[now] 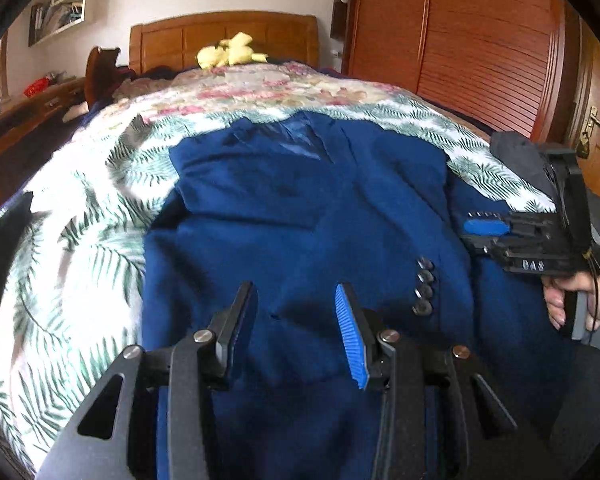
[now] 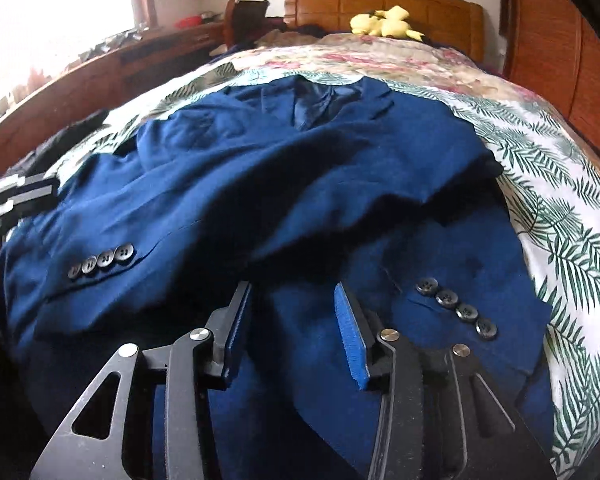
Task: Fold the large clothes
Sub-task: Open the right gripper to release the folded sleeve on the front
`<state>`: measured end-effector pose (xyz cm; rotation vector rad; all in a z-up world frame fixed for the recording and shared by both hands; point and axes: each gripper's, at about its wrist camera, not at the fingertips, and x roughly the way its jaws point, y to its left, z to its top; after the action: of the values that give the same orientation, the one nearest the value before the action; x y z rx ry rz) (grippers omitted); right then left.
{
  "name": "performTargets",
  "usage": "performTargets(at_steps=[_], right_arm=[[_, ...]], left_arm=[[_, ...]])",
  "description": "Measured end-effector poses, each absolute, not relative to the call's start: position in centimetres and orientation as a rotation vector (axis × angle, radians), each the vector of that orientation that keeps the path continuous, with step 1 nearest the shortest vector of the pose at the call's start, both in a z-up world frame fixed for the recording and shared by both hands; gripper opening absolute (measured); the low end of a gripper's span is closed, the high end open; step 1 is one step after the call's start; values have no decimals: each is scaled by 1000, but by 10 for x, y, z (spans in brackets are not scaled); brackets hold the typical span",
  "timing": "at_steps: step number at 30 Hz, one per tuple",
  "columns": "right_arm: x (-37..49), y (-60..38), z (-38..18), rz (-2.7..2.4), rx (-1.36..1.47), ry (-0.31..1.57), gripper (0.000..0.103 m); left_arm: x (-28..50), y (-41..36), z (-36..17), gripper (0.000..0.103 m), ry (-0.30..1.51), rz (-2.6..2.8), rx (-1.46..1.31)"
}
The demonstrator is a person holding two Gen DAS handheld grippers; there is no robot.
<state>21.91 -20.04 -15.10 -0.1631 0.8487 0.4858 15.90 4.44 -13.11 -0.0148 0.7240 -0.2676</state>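
A navy blue suit jacket (image 1: 300, 200) (image 2: 280, 168) lies flat on the bed, collar toward the headboard. One sleeve is folded across its front, and a second cuff lies near the hem. A row of cuff buttons (image 2: 100, 260) shows at the left and another row (image 2: 456, 308) at the right. My left gripper (image 1: 294, 296) hovers open just above the lower front of the jacket, with only flat cloth under the gap. My right gripper (image 2: 292, 292) is open over the hem area between the two cuffs; in the left wrist view this right gripper (image 1: 476, 228) sits over the jacket's right edge, held by a hand (image 1: 560, 300).
The bed wears a leaf-print cover (image 1: 80, 240) (image 2: 560, 200) with a floral quilt beyond. A yellow plush toy (image 1: 232, 52) sits by the wooden headboard (image 2: 380, 4). A wooden wardrobe (image 1: 460, 40) stands to the right and a desk (image 2: 120, 64) to the left.
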Motion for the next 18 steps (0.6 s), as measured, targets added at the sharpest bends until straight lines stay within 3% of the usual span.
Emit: performTargets(at_steps=[18], right_arm=[[215, -200, -152, 474, -166, 825, 53]], left_arm=[[178, 36, -146, 39, 791, -220, -44]])
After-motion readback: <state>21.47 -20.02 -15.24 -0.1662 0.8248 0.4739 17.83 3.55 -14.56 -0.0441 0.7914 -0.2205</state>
